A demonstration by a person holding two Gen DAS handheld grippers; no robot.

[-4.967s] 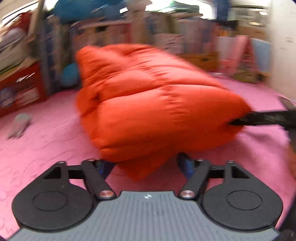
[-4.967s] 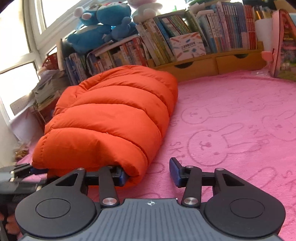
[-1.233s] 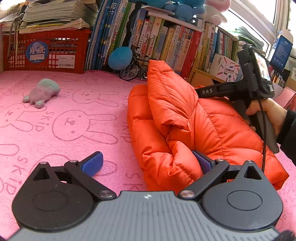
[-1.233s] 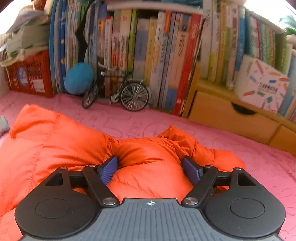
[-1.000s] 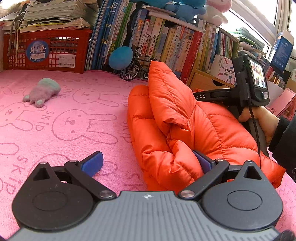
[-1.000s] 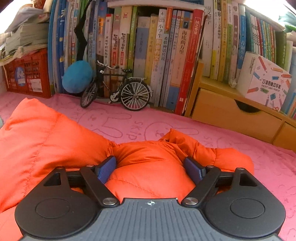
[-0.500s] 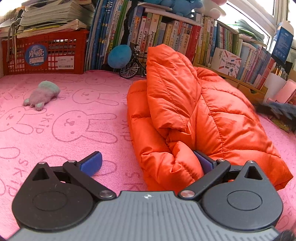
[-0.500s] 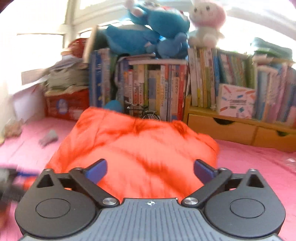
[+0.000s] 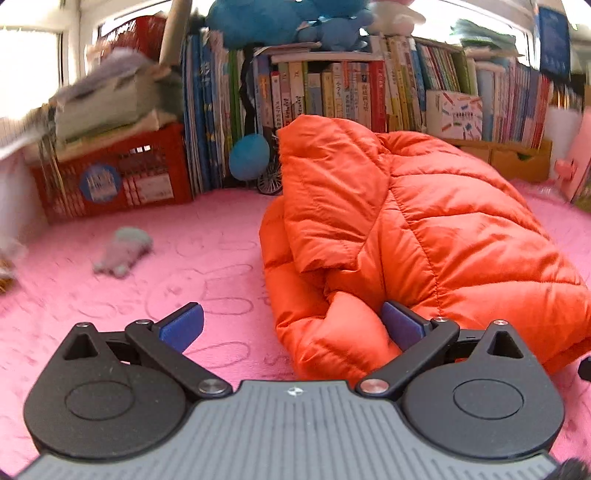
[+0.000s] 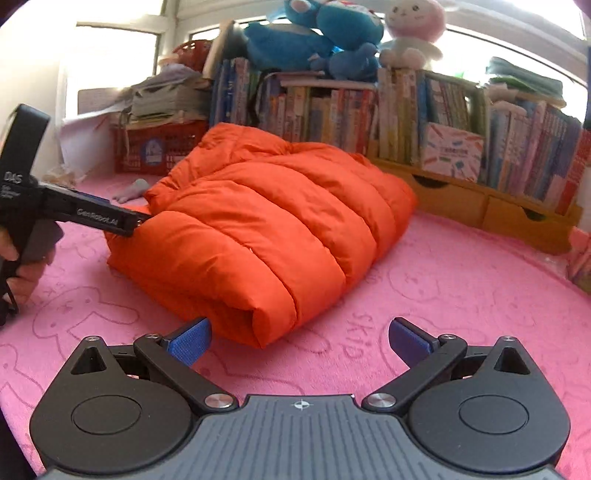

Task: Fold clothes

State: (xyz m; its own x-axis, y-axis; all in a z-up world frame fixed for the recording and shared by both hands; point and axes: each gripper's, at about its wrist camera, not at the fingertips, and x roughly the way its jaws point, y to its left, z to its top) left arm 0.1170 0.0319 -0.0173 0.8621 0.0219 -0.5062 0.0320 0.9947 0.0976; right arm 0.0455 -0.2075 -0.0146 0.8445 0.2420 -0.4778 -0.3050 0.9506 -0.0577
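An orange puffer jacket [image 9: 424, 229] lies folded in a thick bundle on the pink rabbit-print blanket [image 9: 207, 266]. My left gripper [image 9: 291, 325] is open at the bundle's near left corner. Its right pad [image 9: 400, 325] rests against a puffed fold and its left pad stands over bare blanket. In the right wrist view the same jacket [image 10: 273, 229] fills the middle, and the left gripper [image 10: 135, 223], held by a hand [image 10: 26, 266], touches its left corner. My right gripper [image 10: 299, 341] is wide open, holding nothing, just short of the jacket's near corner.
Bookshelves [image 10: 406, 110] with plush toys [image 10: 314, 33] on top line the back. Wooden drawers [image 10: 480, 206] sit at the right, a red crate [image 9: 118, 177] at the left. A small grey soft toy [image 9: 123, 251], a blue ball [image 9: 249, 157] and a toy bicycle [image 9: 271, 177] lie behind the jacket.
My right gripper let go of the jacket's far end, opened wider and drew back to the near side. It and its hand left the left view. The left gripper swung slightly, staying at its corner.
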